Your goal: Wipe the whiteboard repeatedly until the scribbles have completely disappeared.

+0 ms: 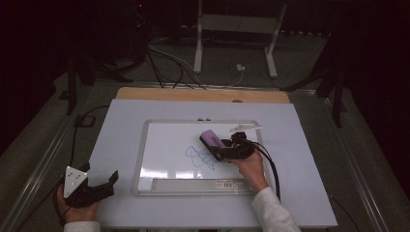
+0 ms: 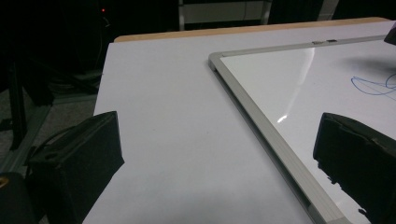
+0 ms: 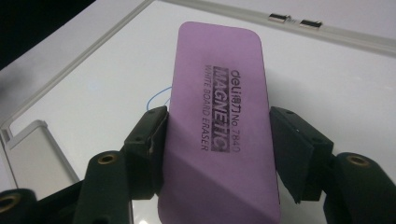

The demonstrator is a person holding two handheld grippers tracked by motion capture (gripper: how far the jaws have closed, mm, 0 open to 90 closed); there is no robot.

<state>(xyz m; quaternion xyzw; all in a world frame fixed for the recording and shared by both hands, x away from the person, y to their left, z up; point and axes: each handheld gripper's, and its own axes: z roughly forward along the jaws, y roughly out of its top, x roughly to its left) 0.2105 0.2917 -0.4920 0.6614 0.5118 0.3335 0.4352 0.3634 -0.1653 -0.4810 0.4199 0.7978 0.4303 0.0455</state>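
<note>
A white whiteboard [image 1: 145,145] lies flat on the pale table, with a blue scribble [image 1: 200,157] near its middle. My right gripper [image 1: 216,145] is shut on a purple magnetic eraser [image 1: 211,138], held just above and right of the scribble. In the right gripper view the eraser [image 3: 219,93] sits lengthwise between the black pads [image 3: 149,135], over the board. A bit of the blue line [image 3: 156,98] shows beside it. My left gripper [image 1: 101,172] rests open at the table's front left corner. Its jaws [image 2: 219,154] stand wide apart with nothing between them, by the board's rim [image 2: 261,126].
A grey tray strip [image 1: 193,184] runs along the board's near edge. Two small metal clips [image 1: 204,119] sit on its far rim. A wooden edge [image 1: 203,94] bounds the table at the back, and beyond it cables and a stand's legs [image 1: 198,48] lie on the floor.
</note>
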